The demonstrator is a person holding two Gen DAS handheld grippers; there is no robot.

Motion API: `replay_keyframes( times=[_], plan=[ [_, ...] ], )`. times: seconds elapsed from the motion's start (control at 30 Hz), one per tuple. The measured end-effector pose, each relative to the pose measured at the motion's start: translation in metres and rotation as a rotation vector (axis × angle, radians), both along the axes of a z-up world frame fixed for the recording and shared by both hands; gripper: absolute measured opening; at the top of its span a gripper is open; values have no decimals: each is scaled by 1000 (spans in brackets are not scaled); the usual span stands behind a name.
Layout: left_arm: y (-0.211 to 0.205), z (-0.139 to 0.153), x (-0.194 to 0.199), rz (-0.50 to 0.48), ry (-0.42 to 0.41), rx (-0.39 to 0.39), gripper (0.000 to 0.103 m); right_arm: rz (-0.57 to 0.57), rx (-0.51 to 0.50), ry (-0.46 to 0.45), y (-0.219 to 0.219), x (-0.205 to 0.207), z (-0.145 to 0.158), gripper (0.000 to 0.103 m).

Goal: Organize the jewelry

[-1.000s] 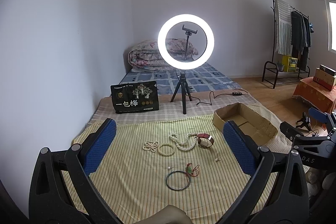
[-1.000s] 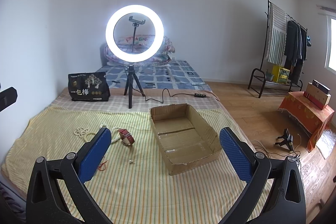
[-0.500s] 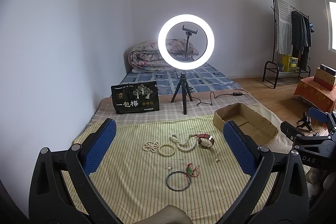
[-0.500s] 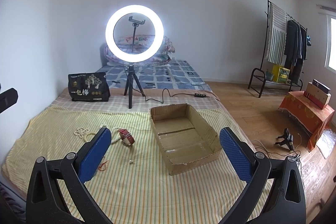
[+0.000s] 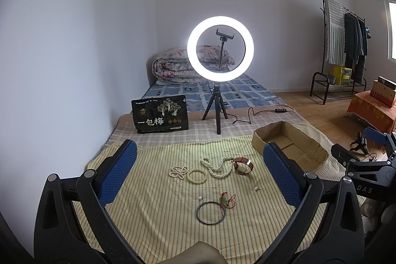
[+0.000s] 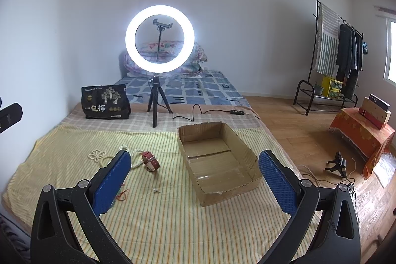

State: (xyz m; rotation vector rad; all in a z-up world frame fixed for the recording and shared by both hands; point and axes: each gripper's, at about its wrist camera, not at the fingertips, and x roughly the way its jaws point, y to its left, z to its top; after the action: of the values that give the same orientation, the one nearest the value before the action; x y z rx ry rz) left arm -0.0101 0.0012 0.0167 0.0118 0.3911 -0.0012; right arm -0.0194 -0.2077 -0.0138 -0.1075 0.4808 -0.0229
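Note:
Jewelry lies scattered on a yellow striped cloth (image 5: 153,212): a pearl necklace (image 5: 217,166), a pearl bracelet (image 5: 196,176), a knotted pearl piece (image 5: 178,171), a red-strap watch (image 5: 243,165), a dark bangle (image 5: 211,212), a red cord charm (image 5: 227,199) and two loose pearls. My left gripper (image 5: 199,173) hovers open above them, holding nothing. An empty cardboard box (image 6: 217,160) sits to the right. My right gripper (image 6: 194,181) hangs open over the box's near end. The watch (image 6: 150,161) lies left of the box.
A lit ring light on a tripod (image 5: 219,81) stands behind the cloth, its cable (image 6: 198,111) trailing right. A black printed bag (image 5: 159,114) stands at the back left. Folded bedding (image 5: 173,66) lies by the wall. A clothes rack (image 6: 339,56) and an orange-covered stand (image 6: 358,130) are on the floor at right.

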Motion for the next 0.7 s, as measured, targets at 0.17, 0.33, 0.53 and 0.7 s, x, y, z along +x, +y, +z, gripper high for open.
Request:
replay_keyframes(
  times=[0.17,0.33,0.53,0.7],
  plan=[
    [2,0,2,2,4,-1,103,0,0,3,1,1,-1,102],
    [8,-3,7,7,13,-3,103,4,-4,8,2,2,-2,102],
    [9,-10,9,11,24,2,103,8,-8,16,4,4,-3,102],
    [13,-16,12,20,44,7,103,10,-14,22,5,6,-4,102]
  ],
)
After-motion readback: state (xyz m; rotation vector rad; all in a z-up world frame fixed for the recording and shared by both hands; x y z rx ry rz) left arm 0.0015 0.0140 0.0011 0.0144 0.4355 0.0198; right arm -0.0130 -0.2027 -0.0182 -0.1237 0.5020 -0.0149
